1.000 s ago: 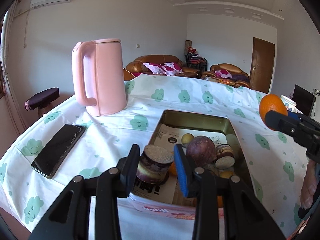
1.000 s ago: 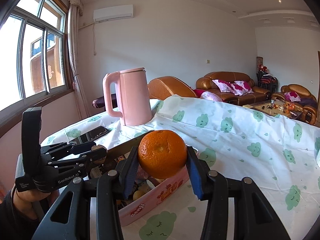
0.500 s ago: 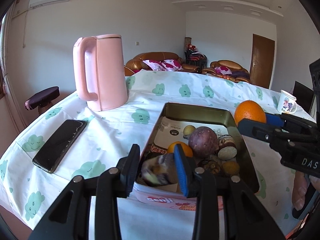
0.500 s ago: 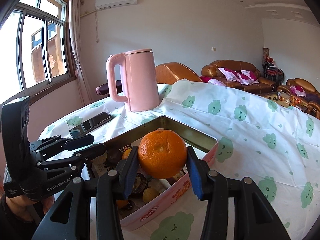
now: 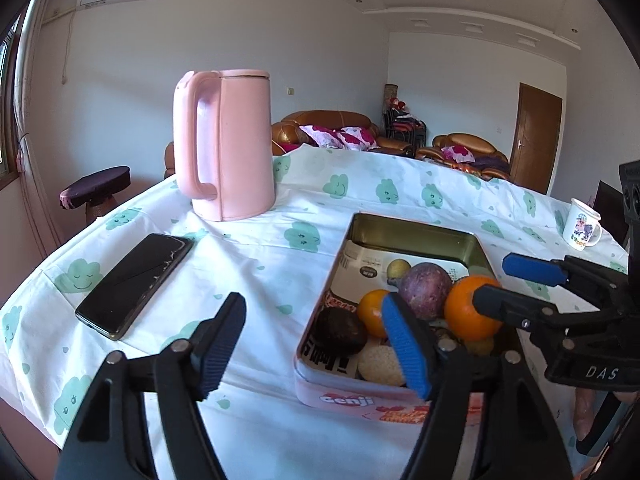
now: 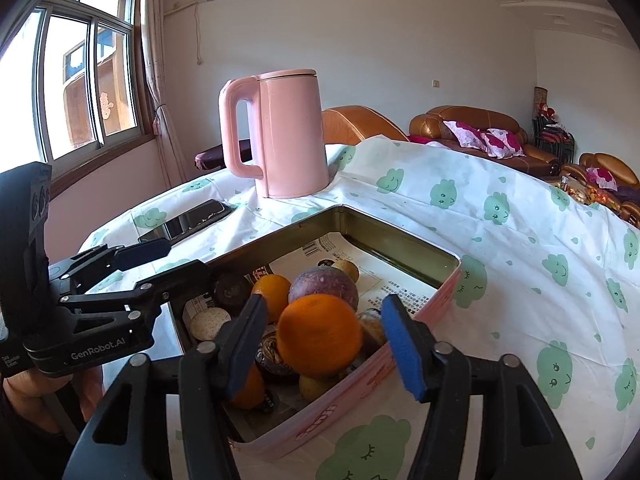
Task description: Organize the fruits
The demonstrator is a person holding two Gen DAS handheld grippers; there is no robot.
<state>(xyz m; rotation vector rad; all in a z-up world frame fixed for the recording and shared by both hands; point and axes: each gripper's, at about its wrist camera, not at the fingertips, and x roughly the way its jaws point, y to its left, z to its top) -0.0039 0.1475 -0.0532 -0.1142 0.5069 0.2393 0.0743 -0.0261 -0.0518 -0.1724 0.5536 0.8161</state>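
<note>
Dark round fruit (image 5: pixel 340 331) dropped from left gripper (image 5: pixel 316 340) into pink rectangular tin (image 5: pixel 384 402), its jaws opening empty, right gripper (image 6: pixel 322 340) jaws opening around large orange (image 6: pixel 320 334) resting on the tin's fruit pile, white cloud-print tablecloth (image 5: pixel 280 248), pink kettle (image 5: pixel 228 144), black phone (image 5: pixel 136 284).

both wrist views look closely down over the tin (image 5: pixel 416 236) from opposite sides, sharing the kettle (image 6: pixel 288 136)

tin: (image 6: pixel 448 280) pink rectangular box, lid off, gold inside, printed paper on its floor, on the tablecloth
large orange: (image 6: pixel 318 334) atop the fruit pile at the tin's near end
purple passion fruit: (image 6: pixel 323 286) round, just behind the large orange
small orange: (image 5: pixel 370 312) beside the passion fruit
dark fruit: (image 5: pixel 340 332) near corner of tin
</note>
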